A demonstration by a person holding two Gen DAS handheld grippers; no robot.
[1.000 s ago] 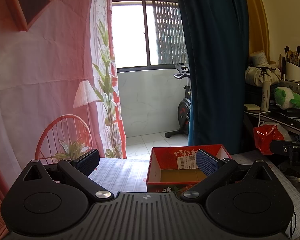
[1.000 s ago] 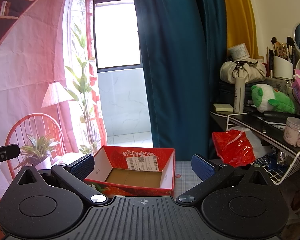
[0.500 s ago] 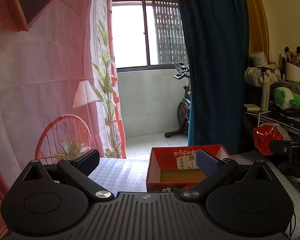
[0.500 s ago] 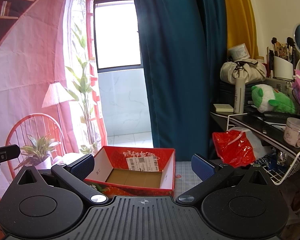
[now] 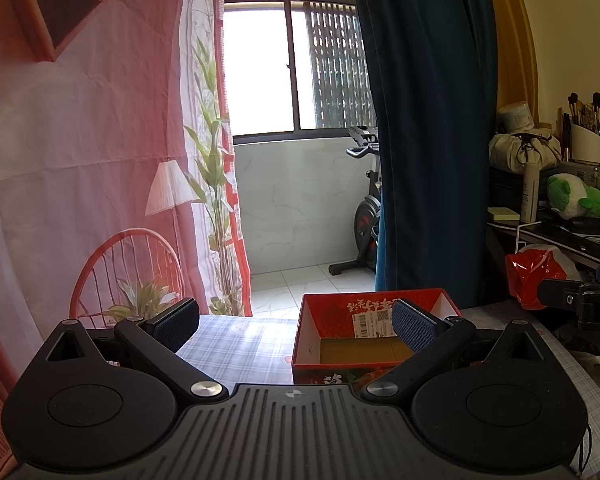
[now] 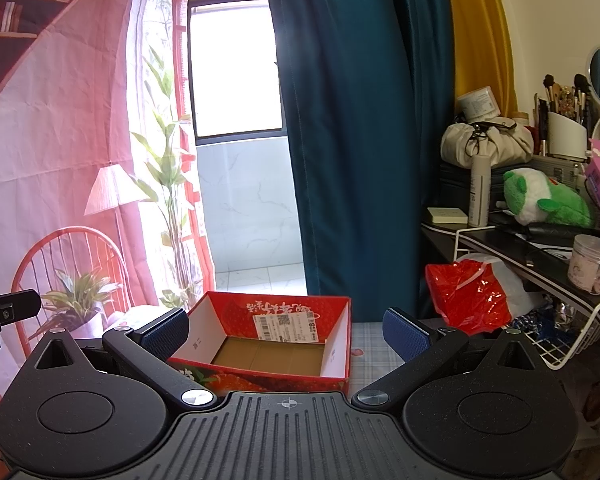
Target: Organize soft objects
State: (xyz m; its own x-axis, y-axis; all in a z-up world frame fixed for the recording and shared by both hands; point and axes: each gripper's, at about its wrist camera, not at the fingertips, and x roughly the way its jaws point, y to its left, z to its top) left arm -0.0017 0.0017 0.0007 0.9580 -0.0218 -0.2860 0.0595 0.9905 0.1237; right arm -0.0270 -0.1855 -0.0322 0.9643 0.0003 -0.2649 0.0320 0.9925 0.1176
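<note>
A red cardboard box (image 5: 376,312) (image 6: 267,316) with a brown bottom and a white label stands open and empty on the checked tablecloth. My left gripper (image 5: 295,326) is open, held level just before the box, its right finger overlapping the box's right side. My right gripper (image 6: 285,330) is open too, and the box sits between its fingers from this view. A green and white plush toy (image 5: 580,200) (image 6: 544,202) lies on the dark shelf at the right. A red plastic bag (image 5: 534,276) (image 6: 466,298) hangs below that shelf.
The checked tablecloth (image 5: 235,344) spreads left of the box. A white wire rack (image 6: 572,344), a clear jar (image 6: 592,264), a beige bundle (image 6: 486,142) and a brush holder (image 6: 566,136) crowd the right. A blue curtain (image 6: 352,140) and an exercise bike (image 5: 364,216) stand behind.
</note>
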